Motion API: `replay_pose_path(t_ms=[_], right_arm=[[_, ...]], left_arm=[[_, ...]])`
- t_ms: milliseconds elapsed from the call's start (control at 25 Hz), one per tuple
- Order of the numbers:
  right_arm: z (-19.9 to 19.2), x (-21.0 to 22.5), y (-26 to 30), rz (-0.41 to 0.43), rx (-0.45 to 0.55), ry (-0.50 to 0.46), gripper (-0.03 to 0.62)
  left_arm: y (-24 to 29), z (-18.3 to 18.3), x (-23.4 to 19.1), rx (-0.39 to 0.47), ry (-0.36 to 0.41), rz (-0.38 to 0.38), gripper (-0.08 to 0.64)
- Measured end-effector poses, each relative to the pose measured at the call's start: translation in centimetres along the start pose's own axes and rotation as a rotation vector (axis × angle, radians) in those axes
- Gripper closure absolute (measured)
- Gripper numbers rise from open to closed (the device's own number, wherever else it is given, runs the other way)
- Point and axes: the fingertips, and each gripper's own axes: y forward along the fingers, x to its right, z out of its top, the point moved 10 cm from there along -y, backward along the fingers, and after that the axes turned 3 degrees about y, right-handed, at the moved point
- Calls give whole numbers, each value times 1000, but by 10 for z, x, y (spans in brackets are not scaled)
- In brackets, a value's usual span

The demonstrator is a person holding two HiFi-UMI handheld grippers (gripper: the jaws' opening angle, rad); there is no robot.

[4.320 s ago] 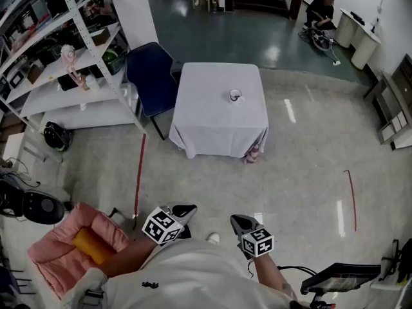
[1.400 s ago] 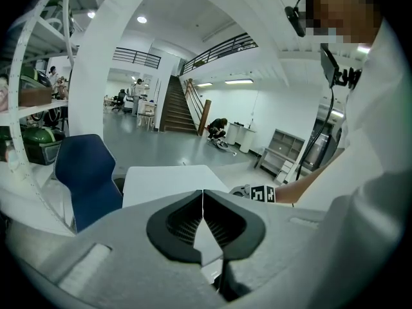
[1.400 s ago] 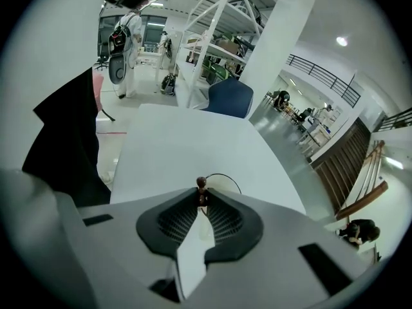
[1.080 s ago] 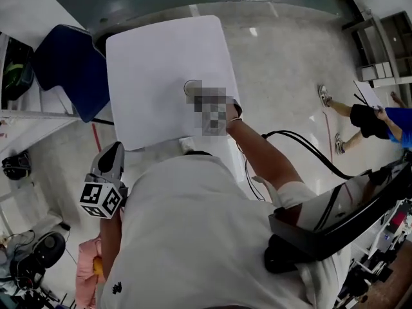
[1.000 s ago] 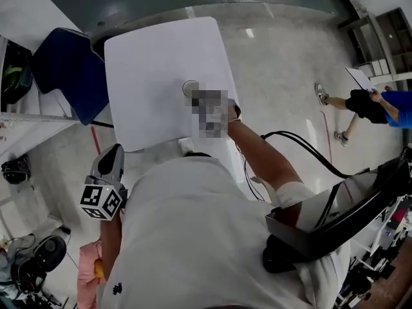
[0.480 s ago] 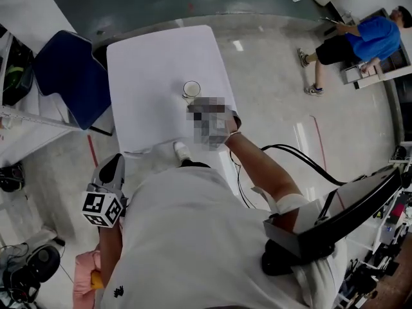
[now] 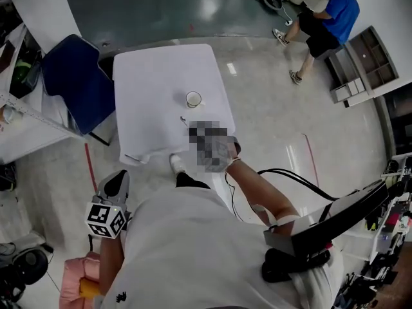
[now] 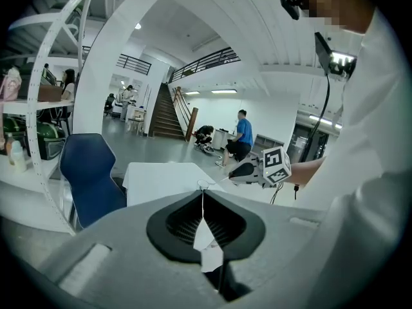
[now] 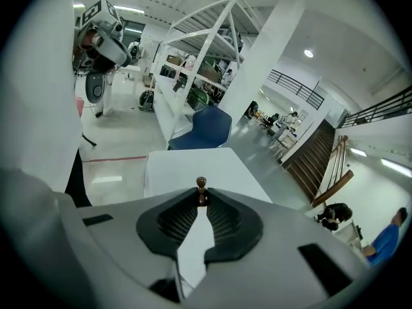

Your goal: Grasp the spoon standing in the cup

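Observation:
A small white cup (image 7: 193, 99) stands on the white-clothed table (image 7: 148, 82). A blurred patch covers my right gripper in the head view, below the cup at the table's near right corner. In the right gripper view the right gripper (image 9: 201, 201) is shut on the spoon (image 9: 201, 185), whose brown knobbed end sticks up between the jaw tips. A thin dark piece (image 7: 183, 119) juts from the patch toward the cup. My left gripper (image 7: 114, 184) hangs low beside the body, away from the table, shut with nothing in it. The left gripper view shows the right gripper (image 8: 248, 170) from the side.
A blue chair (image 7: 67, 76) stands at the table's left side, with white shelving (image 9: 193, 63) beyond it. A person in a blue shirt (image 7: 328, 18) stands at the far right. A black cable (image 7: 290, 176) lies on the floor. A pink cushion (image 7: 74, 279) sits at the lower left.
The right gripper has drawn back from the cup toward the table's near edge. The left gripper stays low at the side. The person in blue has walked farther away.

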Motion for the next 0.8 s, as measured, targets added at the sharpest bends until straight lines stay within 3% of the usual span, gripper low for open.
replay_pose_path(t_ms=[800], right_arm=[[34, -109, -85, -10, 61, -9, 541]], left_arm=[[-77, -66, 30, 8, -1, -21, 548]])
